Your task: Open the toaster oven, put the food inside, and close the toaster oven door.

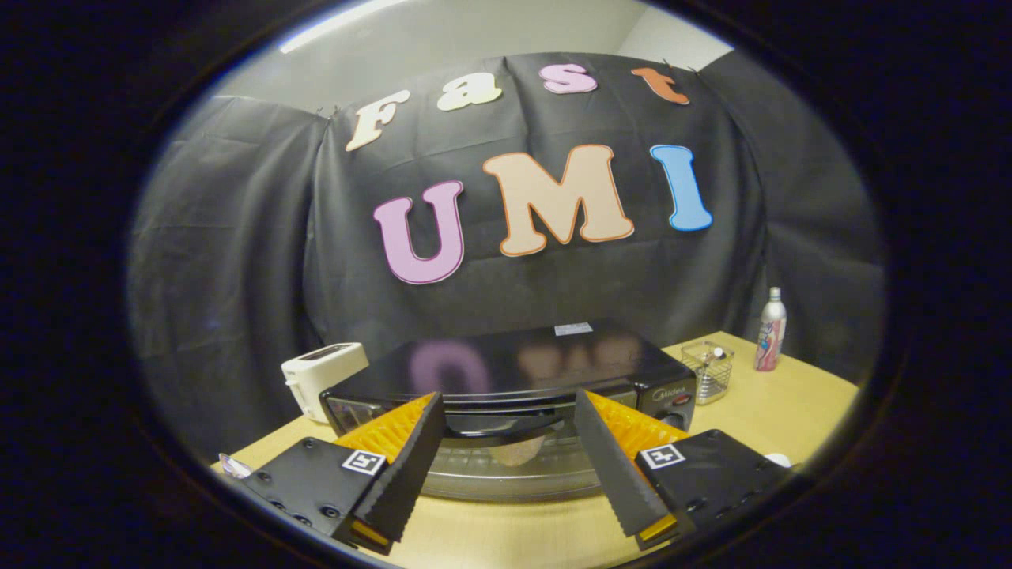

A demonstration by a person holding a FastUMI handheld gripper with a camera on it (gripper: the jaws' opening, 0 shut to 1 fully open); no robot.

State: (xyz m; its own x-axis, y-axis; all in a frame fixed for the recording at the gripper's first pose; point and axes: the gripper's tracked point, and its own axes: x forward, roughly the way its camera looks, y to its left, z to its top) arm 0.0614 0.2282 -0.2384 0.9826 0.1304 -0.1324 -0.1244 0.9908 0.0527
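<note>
Tongs (506,466) are held wide open with nothing gripped, the two fingers splayed to either side of the black, glossy-topped toaster oven (514,367) on the pale wooden bench (506,537). The oven lies dead ahead of the fingers, its front squarely towards them and its long axis running crosswise, from one finger to the other. Its dark bar handle (502,424) is seen in the gap between the fingers, parallel to that axis and just beyond the fingertips' reach. Below the handle the glass door (506,466) appears shut or very nearly so. Behind the glass a pale, rounded shape (518,452) is glimpsed that may be the food, though it cannot be told for certain.

Such a scene is judged to fit two stages alike: a shut oven yet to be opened, or an oven closed again with the food already inside. In either case the handle is the nearest part to the tongs.

To the oven's left a white slot toaster (320,375) is set; to its right, a clear square container (708,370) and, further off, a silver bottle (771,330).
</note>
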